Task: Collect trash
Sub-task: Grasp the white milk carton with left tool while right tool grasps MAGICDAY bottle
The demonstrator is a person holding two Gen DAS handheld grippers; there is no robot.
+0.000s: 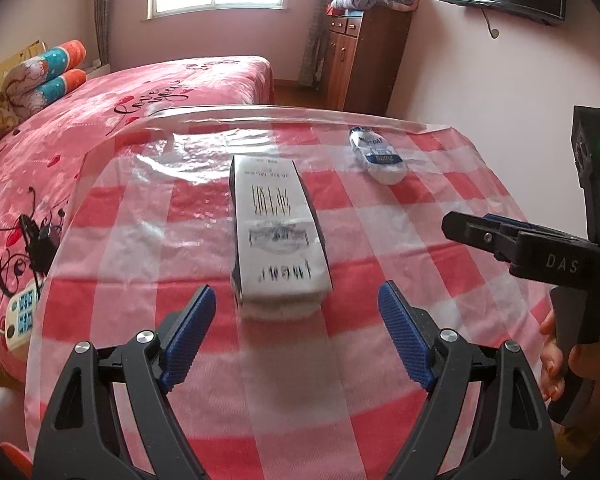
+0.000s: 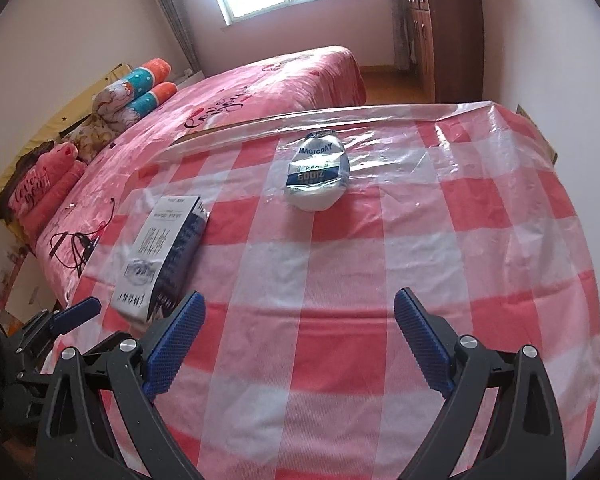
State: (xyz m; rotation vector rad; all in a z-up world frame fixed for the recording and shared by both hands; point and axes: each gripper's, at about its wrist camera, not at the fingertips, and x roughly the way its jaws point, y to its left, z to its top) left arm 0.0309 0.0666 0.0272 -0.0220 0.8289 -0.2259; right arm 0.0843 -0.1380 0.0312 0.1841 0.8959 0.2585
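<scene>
Both wrist views overlook the same table (image 1: 440,216) closely.

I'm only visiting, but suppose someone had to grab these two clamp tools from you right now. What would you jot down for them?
Left gripper: open, empty, lined up just short of the near end of the white carton.
Right gripper: open, empty, aimed across the checked tablecloth toward the crumpled white and blue packet, well short of it.
Both trash items lie flat on the cloth, apart from each other, the carton to the left, the packet farther back.
Done: nothing picked up yet.
Left: grip the carton, grip the packet, and put them wherever trash goes; no bin shows in either view.
</scene>
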